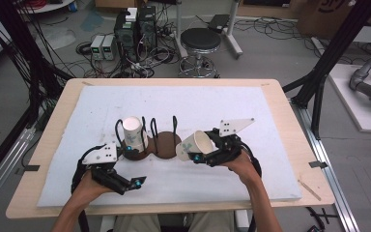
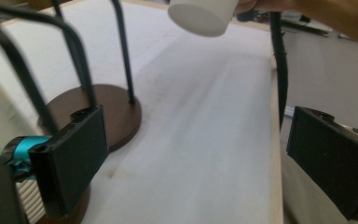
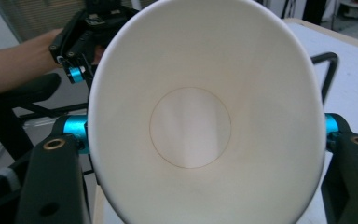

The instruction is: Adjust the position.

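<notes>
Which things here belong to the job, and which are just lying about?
In the job:
- held cup, in the right gripper
- cup on rack
- rack
- left gripper, open

Lying about:
- stool
- computer boxes on the floor
- floor cables
</notes>
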`<action>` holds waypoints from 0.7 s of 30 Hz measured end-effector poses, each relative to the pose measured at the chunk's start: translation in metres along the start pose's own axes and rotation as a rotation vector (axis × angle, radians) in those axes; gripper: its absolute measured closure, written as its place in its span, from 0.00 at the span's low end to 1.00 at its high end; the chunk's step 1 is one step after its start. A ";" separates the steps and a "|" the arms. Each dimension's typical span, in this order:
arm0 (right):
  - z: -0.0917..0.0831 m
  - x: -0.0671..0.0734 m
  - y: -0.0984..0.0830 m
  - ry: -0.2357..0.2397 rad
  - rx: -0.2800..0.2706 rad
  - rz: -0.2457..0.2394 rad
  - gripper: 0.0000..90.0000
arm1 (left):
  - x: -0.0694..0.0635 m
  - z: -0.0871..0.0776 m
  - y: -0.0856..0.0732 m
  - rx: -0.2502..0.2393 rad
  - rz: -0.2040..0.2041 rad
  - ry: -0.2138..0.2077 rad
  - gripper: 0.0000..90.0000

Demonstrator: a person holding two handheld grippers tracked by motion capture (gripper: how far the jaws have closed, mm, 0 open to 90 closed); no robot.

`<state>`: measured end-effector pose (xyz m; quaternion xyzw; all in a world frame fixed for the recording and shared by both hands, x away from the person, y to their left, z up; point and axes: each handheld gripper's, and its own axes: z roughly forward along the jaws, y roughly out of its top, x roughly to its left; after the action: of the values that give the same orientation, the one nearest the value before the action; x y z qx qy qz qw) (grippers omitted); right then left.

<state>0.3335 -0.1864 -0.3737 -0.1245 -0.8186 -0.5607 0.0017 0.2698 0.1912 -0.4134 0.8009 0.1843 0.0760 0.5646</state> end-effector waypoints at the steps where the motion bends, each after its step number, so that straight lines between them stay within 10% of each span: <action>1: -0.001 -0.001 0.000 -0.011 0.010 0.004 0.33 | 0.001 -0.003 -0.002 0.002 -0.002 0.013 0.06; 21: -0.003 -0.023 0.018 -0.278 0.327 0.027 0.33 | 0.035 -0.034 -0.039 0.016 -0.145 0.391 0.06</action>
<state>0.3588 -0.1879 -0.3596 -0.2097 -0.8892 -0.3980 -0.0836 0.2828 0.2452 -0.4406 0.7601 0.3483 0.1876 0.5155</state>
